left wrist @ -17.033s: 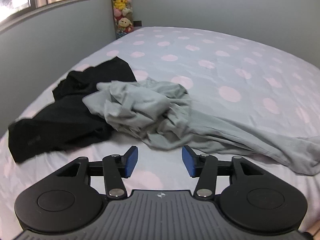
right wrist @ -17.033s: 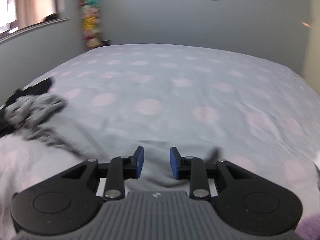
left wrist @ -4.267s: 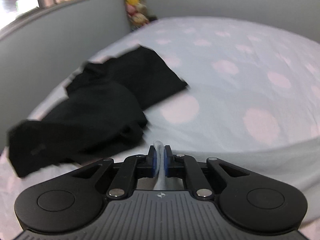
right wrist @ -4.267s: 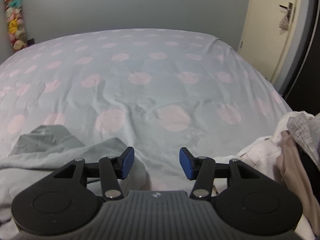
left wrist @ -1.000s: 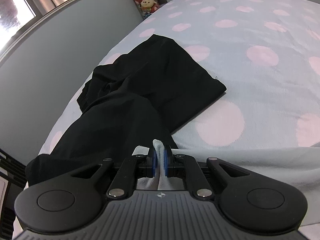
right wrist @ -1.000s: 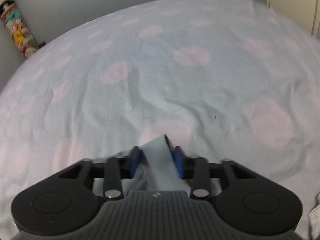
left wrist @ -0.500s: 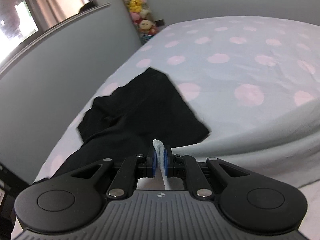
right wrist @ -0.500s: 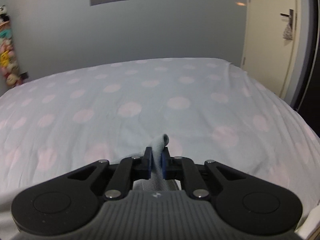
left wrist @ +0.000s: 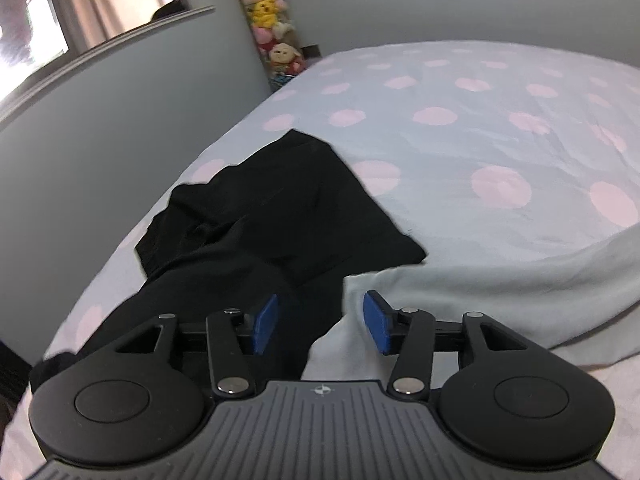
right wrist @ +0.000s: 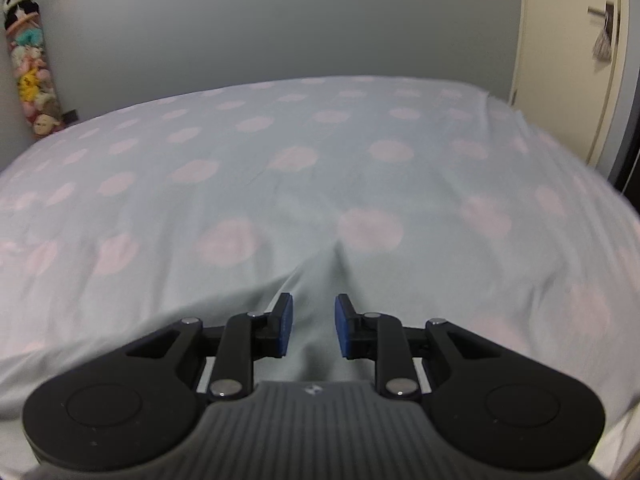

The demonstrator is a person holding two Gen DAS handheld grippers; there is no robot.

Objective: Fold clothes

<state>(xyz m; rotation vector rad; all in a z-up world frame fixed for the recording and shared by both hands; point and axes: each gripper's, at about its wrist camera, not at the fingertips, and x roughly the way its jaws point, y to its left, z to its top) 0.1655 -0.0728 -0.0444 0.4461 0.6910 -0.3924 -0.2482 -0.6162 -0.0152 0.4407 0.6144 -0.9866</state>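
While both of my tools hang over the near edge of the bed (right wrist: 400,128), neither has hold of anything: the left gripper (left wrist: 320,322) stands wide apart, with a corner of the pale grey garment (left wrist: 480,280) lying loose between its blue pads (left wrist: 265,322), and the right gripper (right wrist: 312,326) is parted less widely over a soft ridge of the same cloth (right wrist: 316,280), touching it on neither side as far as I can tell. The grey garment is spread along the near side of the bed, its left corner overlapping the black garment (left wrist: 256,216) that lies crumpled toward the left edge. The chief risk, in my judgement, is that a closing left pinch gathers black fabric together with grey, because the two overlap directly beneath my pads; a fold carried from there would drag both pieces. A second risk is that the raised ridge under the right tool is locked into the fold as a crease if it is not flattened first. Much is uncertain: the tool bodies hide the garment's near hem in both views, the grey cloth is hard to separate from the similarly pale spotted sheet in the right view, which is also blurred, and I cannot make out whether sleeves or legs lie tucked underneath.
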